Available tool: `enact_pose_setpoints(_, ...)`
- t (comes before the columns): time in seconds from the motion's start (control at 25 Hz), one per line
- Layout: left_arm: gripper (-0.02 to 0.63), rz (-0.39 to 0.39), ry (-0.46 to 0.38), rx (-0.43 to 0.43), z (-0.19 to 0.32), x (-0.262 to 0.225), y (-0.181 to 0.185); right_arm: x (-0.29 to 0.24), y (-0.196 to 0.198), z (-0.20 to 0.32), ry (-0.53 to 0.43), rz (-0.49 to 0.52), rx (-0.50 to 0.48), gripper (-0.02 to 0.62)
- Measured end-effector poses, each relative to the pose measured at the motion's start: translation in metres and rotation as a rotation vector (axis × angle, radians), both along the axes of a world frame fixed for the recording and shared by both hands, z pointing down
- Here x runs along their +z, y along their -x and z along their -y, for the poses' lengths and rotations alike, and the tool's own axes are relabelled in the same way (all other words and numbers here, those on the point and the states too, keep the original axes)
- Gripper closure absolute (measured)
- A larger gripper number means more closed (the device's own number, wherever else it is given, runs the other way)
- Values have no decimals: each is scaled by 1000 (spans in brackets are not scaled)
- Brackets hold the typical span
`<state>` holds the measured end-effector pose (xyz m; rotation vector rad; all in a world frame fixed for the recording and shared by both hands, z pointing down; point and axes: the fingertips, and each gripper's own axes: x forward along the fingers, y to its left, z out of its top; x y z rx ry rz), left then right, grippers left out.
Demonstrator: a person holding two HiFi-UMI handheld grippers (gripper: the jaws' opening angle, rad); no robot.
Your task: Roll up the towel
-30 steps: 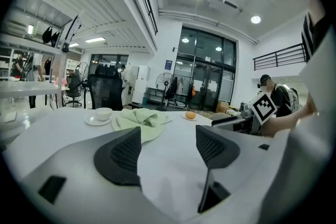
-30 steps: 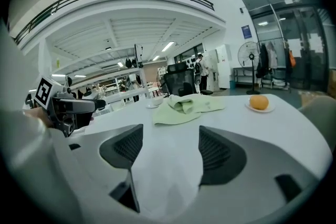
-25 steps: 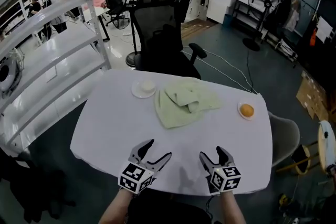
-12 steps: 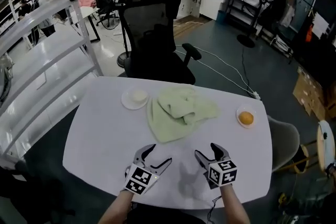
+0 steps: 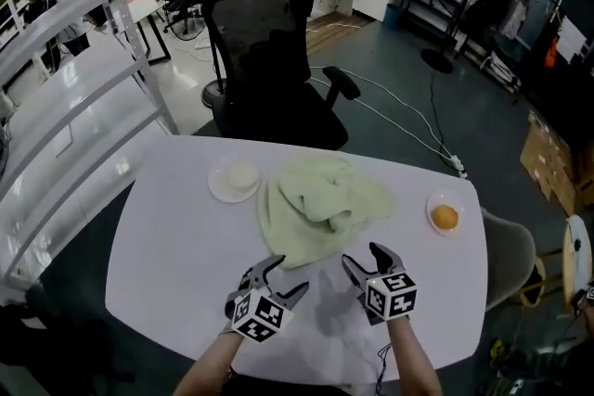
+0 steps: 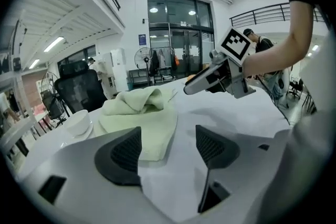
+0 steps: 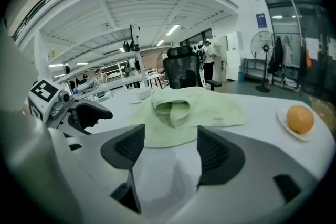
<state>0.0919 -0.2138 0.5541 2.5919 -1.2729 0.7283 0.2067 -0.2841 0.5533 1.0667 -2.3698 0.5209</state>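
Before towel, left tongs, right tongs spread, empty, right just narrowing, its view showing orange

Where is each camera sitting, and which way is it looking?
Head view: on the person's head, looking steeply down at the table and towel; both forearms, the left claw and the right claw show.
Left gripper view: rides the left claw, facing the towel; its own open, empty jaws show, the right claw ahead.
Right gripper view: rides the right claw, facing the towel and an orange; its own jaws show, open, just closing slightly, empty.
Shared: all three see the towel.
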Motion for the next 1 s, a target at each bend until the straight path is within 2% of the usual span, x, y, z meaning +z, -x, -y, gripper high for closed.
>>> enact_pose_setpoints(0.12,262,54,-3,25,5,11,-3,6,7,13,17,14,9,285)
enact_pose_setpoints(0.32,264,83,10,47,13,25,-5,19,19,34,35,7,5,294)
enact_pose_setpoints(0.64,332,117,35,63,21,41,0,39,42,58,77,15,5,316)
enact_pose_setpoints(0.8,409,128,50,62,23,50,-1,46,49,69,114,63,45,351)
enact_pose_setpoints(0.92,491,135,65,50,26,56,2,48,53,75,118,45,44,364)
enact_pose_setpoints(1.0,524,135,69,40,26,55,4,49,54,75,123,33,39,403)
